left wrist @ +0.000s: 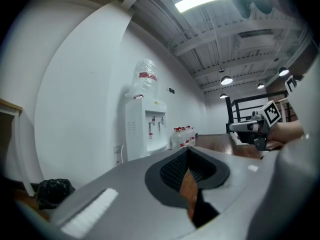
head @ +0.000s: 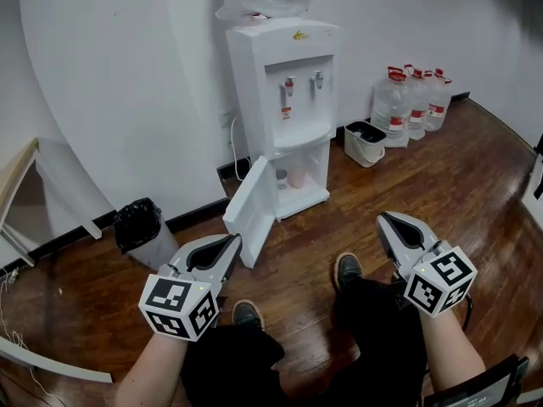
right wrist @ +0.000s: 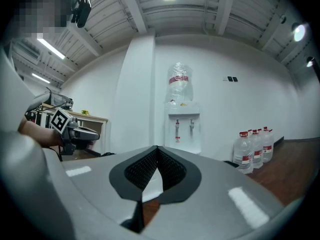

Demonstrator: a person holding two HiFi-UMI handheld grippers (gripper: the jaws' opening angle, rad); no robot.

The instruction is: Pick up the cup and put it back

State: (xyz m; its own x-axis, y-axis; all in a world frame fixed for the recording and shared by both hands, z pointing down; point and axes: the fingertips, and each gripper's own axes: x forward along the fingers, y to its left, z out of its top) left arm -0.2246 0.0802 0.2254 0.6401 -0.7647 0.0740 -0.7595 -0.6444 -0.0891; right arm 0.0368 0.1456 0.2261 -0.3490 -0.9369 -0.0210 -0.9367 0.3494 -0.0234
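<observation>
From the head view, the cup (head: 296,176) stands in the lower compartment of the water dispenser (head: 284,83), about midway along the compartment floor. It appears upright, long axis vertical; you cannot tell its mouth from here. The compartment door (head: 252,214) hangs open to the left, its free edge near your left tongs (head: 233,242). Your right tongs (head: 386,223) are well apart from the dispenser, with bare wooden floor (head: 356,202) between. A black bin (head: 140,225) sits by the wall at the left, and water bottles (head: 416,98) and a white pail (head: 365,142) at the right.

In the left gripper view, your left tongs (left wrist: 187,151) have their pads meeting at the tips, with nothing between them. The dispenser (left wrist: 145,129) stands ahead, its lower compartment hidden behind the tongs' body.

In the right gripper view, your right tongs (right wrist: 157,149) are likewise closed at the tips and empty, aimed at the dispenser (right wrist: 184,126).
</observation>
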